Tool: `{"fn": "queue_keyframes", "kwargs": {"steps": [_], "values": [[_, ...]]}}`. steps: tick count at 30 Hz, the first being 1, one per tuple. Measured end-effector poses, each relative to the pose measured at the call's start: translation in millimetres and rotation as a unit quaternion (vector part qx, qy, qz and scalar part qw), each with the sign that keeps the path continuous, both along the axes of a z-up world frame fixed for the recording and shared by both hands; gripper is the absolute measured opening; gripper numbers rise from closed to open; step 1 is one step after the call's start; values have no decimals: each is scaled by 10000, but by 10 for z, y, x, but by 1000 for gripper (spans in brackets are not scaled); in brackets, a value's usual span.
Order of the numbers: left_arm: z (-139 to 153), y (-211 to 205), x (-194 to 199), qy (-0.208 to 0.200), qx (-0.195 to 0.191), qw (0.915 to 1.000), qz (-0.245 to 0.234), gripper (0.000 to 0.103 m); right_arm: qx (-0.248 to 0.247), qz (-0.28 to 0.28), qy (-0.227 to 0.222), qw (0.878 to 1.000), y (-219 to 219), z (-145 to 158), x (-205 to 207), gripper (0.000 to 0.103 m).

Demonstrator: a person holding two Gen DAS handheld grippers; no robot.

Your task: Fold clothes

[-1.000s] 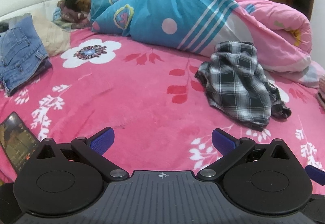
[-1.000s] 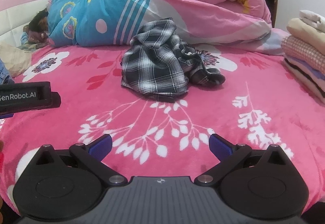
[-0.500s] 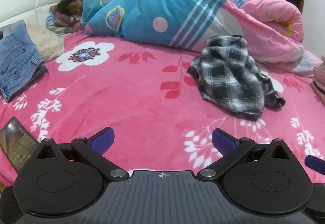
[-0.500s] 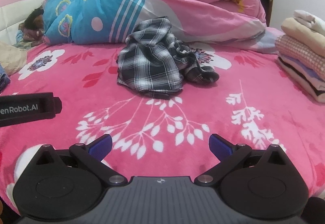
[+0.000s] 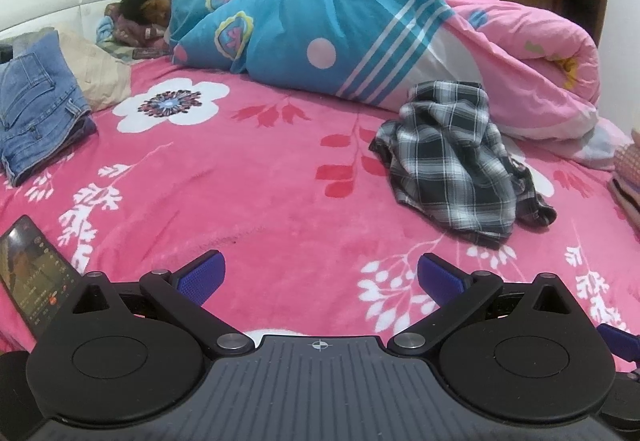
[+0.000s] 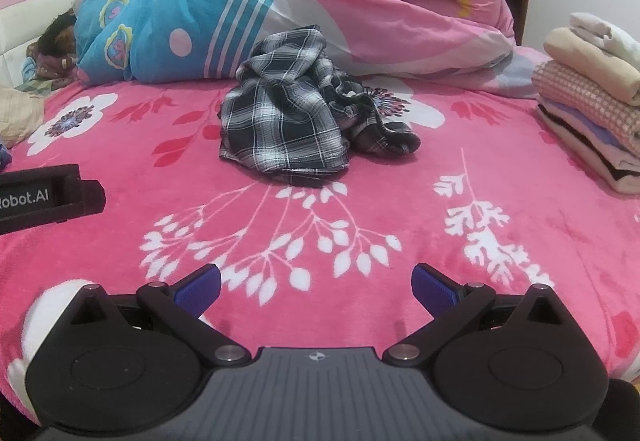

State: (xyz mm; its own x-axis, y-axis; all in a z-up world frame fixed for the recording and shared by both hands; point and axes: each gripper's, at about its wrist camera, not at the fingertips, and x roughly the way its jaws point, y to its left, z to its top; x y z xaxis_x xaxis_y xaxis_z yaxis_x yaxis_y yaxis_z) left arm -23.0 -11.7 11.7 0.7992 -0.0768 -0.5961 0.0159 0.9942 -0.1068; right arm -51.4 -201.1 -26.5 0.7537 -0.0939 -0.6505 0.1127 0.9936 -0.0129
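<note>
Right wrist view: my bed (image 6: pixel 400 241) is wide and pink, with the crumpled plaid shirt (image 6: pixel 288 121) mid-bed against the rolled quilt (image 6: pixel 320 9). It looks soft, light and floppy; I'd pinch its near hem. Right gripper (image 6: pixel 316 283) and left gripper (image 5: pixel 320 273) both gape, empty.

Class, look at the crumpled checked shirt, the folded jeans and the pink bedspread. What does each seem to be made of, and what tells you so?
Checked shirt: thin woven cloth, probably cotton, matte; it crumples in soft folds.
Jeans: blue denim, faded, with visible seams and stitching.
Bedspread: looks like plush fleece; fuzzy nap with a slight sheen.
</note>
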Motion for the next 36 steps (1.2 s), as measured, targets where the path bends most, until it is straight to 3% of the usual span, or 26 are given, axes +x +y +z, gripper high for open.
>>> {"fn": "queue_keyframes", "kwargs": {"steps": [36], "values": [[-75,-105,30,81,193,9998,-78,103,65,6,94,9999,-26,-71,25,103]]}}
